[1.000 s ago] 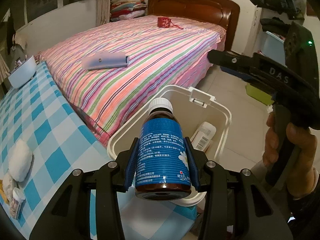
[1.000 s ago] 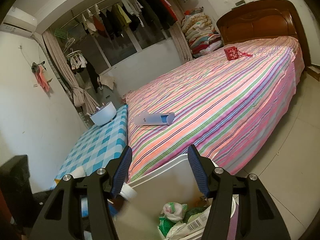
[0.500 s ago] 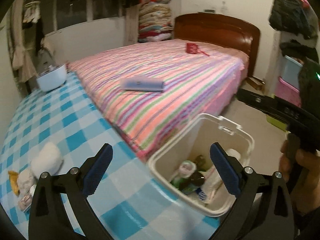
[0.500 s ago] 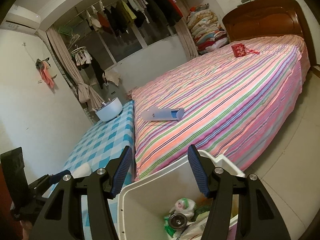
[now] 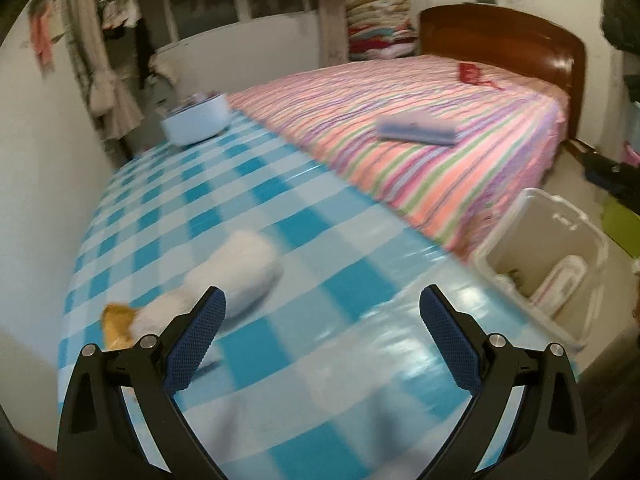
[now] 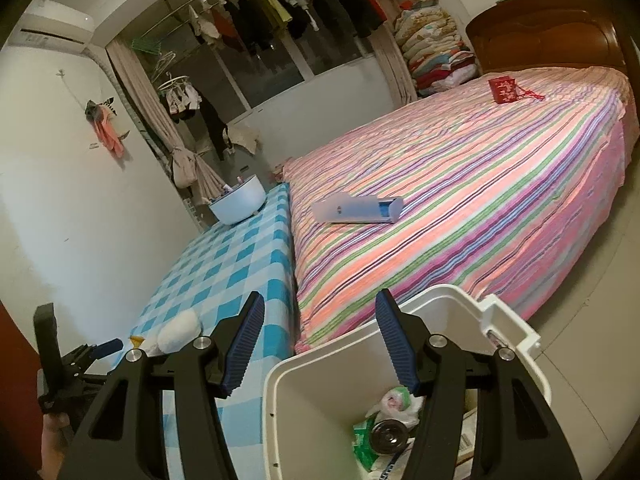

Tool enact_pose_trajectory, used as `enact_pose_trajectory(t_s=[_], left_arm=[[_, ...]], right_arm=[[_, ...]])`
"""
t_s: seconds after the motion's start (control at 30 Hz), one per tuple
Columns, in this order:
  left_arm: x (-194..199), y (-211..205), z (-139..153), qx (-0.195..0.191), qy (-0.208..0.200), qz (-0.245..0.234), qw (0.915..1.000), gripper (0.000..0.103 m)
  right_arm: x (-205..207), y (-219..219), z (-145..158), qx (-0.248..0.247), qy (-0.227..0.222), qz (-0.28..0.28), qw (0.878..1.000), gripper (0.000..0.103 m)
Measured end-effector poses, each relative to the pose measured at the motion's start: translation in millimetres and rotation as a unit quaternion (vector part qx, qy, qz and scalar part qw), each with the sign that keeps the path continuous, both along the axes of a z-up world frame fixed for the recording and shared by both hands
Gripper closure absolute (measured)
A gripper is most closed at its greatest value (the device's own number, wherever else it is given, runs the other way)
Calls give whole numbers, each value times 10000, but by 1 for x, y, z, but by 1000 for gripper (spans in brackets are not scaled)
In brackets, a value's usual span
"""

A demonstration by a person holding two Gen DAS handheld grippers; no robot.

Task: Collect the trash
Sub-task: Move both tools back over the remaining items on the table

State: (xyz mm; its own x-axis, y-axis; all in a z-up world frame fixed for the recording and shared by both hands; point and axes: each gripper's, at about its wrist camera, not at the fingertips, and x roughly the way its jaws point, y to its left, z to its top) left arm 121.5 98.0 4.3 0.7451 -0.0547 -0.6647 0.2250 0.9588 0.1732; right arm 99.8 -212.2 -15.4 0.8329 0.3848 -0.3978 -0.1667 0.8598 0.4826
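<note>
While both claws gape empty, the left claw [image 5: 322,322] faces white trash [image 5: 236,276] just ahead on the table.

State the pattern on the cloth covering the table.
Blue and white checks on the tablecloth, clearest in the right wrist view.

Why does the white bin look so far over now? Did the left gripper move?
Yes. The left gripper swung left, away from the white bin, which now sits at the view's right edge, and toward the white wad on the checked table.
</note>
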Motion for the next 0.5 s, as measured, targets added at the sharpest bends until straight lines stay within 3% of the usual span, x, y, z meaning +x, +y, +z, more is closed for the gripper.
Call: enact_pose_trajectory(t_s=[0.27, 0.5], left_arm=[[1, 90, -14, -456, 500, 758, 9948, 7], [6, 113, -31, -560, 891, 943, 9900, 7]], right_arm=[[5, 24, 1, -39, 25, 219, 9998, 47], [7, 43, -1, -71, 28, 387, 9992, 47]])
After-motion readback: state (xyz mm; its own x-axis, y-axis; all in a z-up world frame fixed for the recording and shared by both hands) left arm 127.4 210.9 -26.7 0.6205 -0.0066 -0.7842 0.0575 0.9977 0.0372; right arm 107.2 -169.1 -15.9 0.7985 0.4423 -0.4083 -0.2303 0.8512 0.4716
